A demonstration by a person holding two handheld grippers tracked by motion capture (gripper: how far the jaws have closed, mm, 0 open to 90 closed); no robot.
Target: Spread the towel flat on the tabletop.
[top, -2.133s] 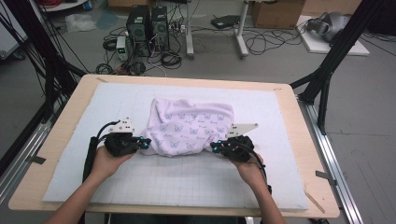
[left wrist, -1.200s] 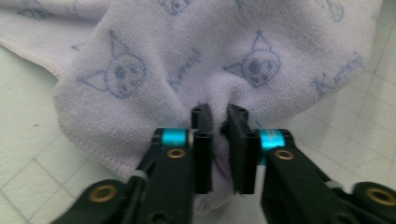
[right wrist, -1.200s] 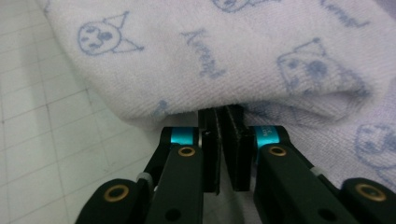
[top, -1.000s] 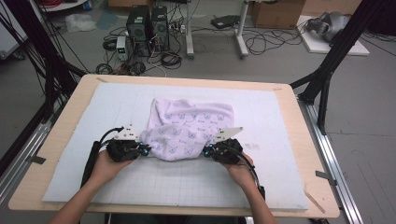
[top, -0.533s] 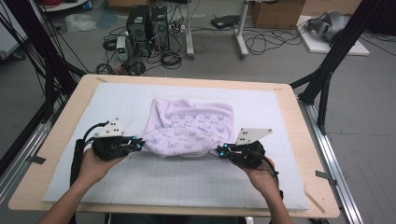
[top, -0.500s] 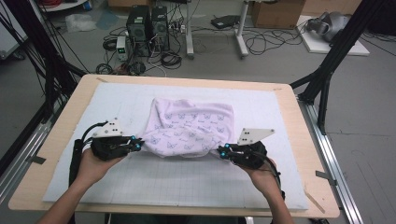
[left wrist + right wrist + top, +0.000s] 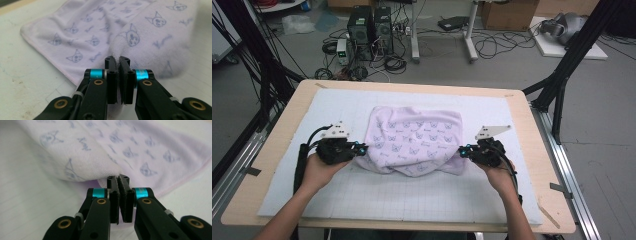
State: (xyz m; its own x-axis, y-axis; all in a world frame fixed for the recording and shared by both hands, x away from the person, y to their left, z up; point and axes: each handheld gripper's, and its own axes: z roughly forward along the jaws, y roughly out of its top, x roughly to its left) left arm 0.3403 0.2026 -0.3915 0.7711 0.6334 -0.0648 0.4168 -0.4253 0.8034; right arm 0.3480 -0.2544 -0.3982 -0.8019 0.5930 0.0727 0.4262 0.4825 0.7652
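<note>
We hold the soft, limp towel (image 7: 417, 140) (light, prone to sag) by its near corners, left gripper (image 7: 119, 65) and right gripper (image 7: 119, 183) jaws pinching cloth.

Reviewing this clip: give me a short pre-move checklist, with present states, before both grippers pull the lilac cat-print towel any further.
1. Left gripper clamped on the lilac cat-print terry towel: ok, a fold of cloth is pinched between the shut jaws.
2. Right gripper clamped on the towel: ok, the towel's edge sits between the shut jaws.
3. Grips at opposite ends of the towel's near edge: ok in the high view.
4. Towel lying flat: not ok, it is bunched and folded over itself.
5. Towel wholly on the white gridded mat: ok.
6. Each gripper holds a single layer: cannot tell.
</note>
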